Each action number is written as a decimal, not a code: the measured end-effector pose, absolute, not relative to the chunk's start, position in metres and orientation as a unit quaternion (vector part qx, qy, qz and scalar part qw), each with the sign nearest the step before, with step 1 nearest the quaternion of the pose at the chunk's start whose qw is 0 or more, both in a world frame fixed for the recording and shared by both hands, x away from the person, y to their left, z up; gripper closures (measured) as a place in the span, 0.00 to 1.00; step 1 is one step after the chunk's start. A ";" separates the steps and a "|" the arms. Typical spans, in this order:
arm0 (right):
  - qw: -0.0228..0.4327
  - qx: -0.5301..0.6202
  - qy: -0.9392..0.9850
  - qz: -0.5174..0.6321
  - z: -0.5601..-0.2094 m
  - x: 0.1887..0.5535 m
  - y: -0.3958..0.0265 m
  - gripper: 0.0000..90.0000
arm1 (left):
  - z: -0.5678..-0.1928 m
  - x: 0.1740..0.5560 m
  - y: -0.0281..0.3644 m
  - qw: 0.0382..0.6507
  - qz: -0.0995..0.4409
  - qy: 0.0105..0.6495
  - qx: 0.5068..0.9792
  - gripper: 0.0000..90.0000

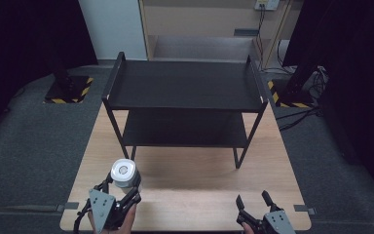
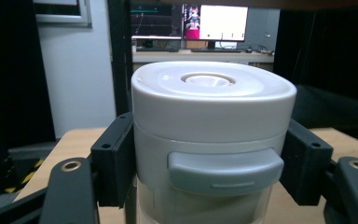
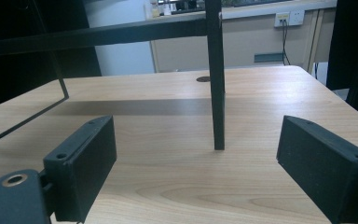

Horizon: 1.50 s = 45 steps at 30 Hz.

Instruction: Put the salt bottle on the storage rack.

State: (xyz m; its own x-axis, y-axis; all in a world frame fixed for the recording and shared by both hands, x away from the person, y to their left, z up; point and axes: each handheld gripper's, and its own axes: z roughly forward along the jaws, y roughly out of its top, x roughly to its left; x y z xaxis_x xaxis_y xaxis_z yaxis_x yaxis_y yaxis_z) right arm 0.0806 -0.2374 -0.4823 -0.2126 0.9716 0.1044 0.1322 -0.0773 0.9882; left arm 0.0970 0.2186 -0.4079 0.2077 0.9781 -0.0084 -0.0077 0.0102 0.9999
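left gripper (image 1: pixel 121 194) jaws pinching white canister (image 1: pixel 125 173) lower left of frame, below lid; smooth wall, could slip or tilt nearing black shelf rack (image 1: pixel 185 90). right gripper (image 1: pixel 254 201) jaws spread, empty.

Two-tier rack (image 1: pixel 185 92) stands at bench (image 1: pixel 195 195) rear; canister (image 1: pixel 125 173) sits front-left between left tongs (image 1: pixel 121 187), right tongs (image 1: pixel 253 201) front-right, well apart.

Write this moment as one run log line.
left gripper: shut on white canister | right gripper: open, nothing between jaws | black shelf rack: bare
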 end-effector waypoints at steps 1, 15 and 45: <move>0.387 0.494 0.558 0.543 -0.482 0.081 -0.238 0.13 | -0.404 0.101 0.217 0.558 0.441 0.445 0.544 0.33; 0.391 0.497 0.552 0.543 -0.479 0.087 -0.244 0.13 | -0.364 0.143 0.191 0.577 0.430 0.434 0.542 0.33; 0.396 0.506 0.545 0.539 -0.481 0.086 -0.252 0.14 | -0.360 0.186 0.170 0.552 0.455 0.459 0.527 0.33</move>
